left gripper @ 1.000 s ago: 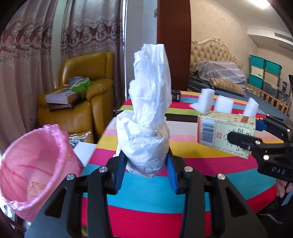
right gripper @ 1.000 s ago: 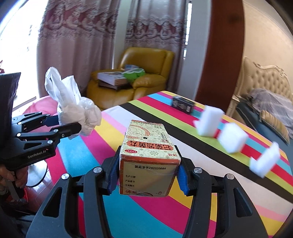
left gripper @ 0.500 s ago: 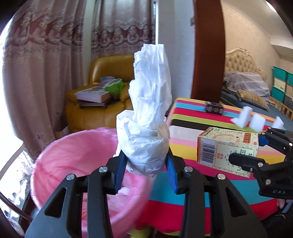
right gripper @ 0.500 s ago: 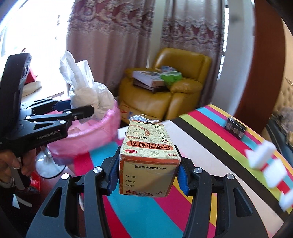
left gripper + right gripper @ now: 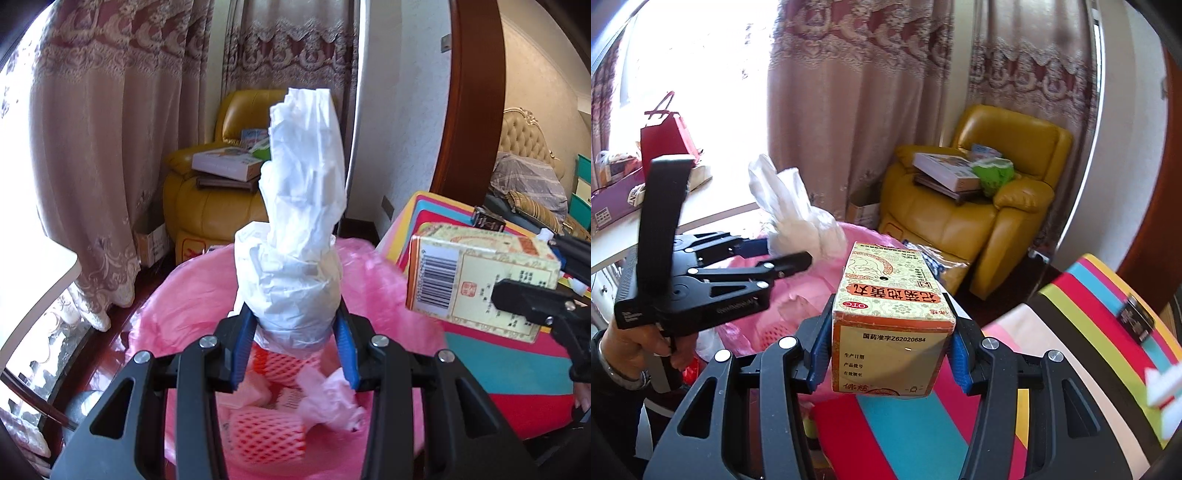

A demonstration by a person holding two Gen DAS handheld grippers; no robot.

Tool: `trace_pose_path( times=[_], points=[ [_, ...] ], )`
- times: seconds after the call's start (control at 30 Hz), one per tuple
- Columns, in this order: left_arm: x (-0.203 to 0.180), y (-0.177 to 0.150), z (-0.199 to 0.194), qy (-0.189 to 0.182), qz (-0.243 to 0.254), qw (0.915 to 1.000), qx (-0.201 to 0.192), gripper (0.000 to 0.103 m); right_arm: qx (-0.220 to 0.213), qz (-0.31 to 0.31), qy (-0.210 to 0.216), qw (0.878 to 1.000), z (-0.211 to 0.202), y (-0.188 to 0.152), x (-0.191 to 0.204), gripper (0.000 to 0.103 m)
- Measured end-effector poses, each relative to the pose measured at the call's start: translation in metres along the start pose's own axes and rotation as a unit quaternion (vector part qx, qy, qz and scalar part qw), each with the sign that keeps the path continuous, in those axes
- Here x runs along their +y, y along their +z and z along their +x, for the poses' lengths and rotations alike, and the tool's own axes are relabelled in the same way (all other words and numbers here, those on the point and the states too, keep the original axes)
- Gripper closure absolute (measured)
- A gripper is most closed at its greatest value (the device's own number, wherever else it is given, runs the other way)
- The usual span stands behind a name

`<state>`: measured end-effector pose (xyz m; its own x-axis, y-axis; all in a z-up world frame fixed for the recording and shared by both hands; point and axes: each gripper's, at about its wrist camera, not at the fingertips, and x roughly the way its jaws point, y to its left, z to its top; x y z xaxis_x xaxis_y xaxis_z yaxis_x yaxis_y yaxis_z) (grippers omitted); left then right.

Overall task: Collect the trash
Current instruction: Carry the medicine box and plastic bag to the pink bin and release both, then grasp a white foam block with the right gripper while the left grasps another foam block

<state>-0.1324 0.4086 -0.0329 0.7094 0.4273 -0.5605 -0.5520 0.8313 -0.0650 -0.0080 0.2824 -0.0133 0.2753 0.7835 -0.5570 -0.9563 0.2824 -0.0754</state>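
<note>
Both hands have swung away from the striped table (image 5: 1082,314) since a moment ago, and the pink bin (image 5: 177,306), which sat far off to the left before, now fills the low middle of the left wrist view.

That bin is the biggest thing here. It has a pink bag as a liner, and its open mouth faces up. Inside lie red foam fruit nets (image 5: 266,439) and a crumpled pink tissue (image 5: 332,402).

Next in size is the white plastic bag (image 5: 299,236). It is bunched up and stands tall, with its long way pointing up and down. The left gripper (image 5: 295,354) is clamped tight on its fat lower end. The bag hangs right over the mouth of the bin, so the bin lies straight below it. I think letting go here would drop it in.

Smaller is the medicine box (image 5: 894,317). The right gripper (image 5: 892,362) is squeezed on its two side faces, with the box's long way pointing forward, away from the camera. In the right wrist view the box sits over the near corner of the table, and the bin lies ahead and to the left of it. So the left hand is the nearer one to the bin. By my guess the box must go a bit more to the left before it is over the mouth.

A yellow armchair (image 5: 979,206) with books on it stands far behind the bin, beside the curtains.
</note>
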Motion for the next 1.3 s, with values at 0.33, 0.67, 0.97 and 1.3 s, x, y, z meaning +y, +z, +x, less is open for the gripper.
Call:
trace_pose_path(
  times=[0.33, 0.67, 0.97, 1.3],
  points=[
    [0.028, -0.002, 0.012, 0.001, -0.015, 0.9997, 0.019, 0.057, 0.013, -0.023, 0.016, 1.000, 0.030, 0.013, 0.019, 0.032],
    [0.013, -0.001, 0.001, 0.031, -0.002, 0.9995, -0.002, 0.016, -0.008, -0.002, 0.000, 1.000, -0.005, -0.006, -0.011, 0.024],
    [-0.035, 0.013, -0.012, -0.005, 0.017, 0.9995, -0.025, 0.005, -0.015, 0.016, -0.068, 0.997, -0.053, -0.052, -0.049, 0.019],
    [-0.132, 0.016, -0.013, -0.100, 0.057, 0.9928, -0.035, 0.005, -0.019, 0.109, -0.152, 0.982, -0.117, -0.104, -0.128, 0.019]
  ],
)
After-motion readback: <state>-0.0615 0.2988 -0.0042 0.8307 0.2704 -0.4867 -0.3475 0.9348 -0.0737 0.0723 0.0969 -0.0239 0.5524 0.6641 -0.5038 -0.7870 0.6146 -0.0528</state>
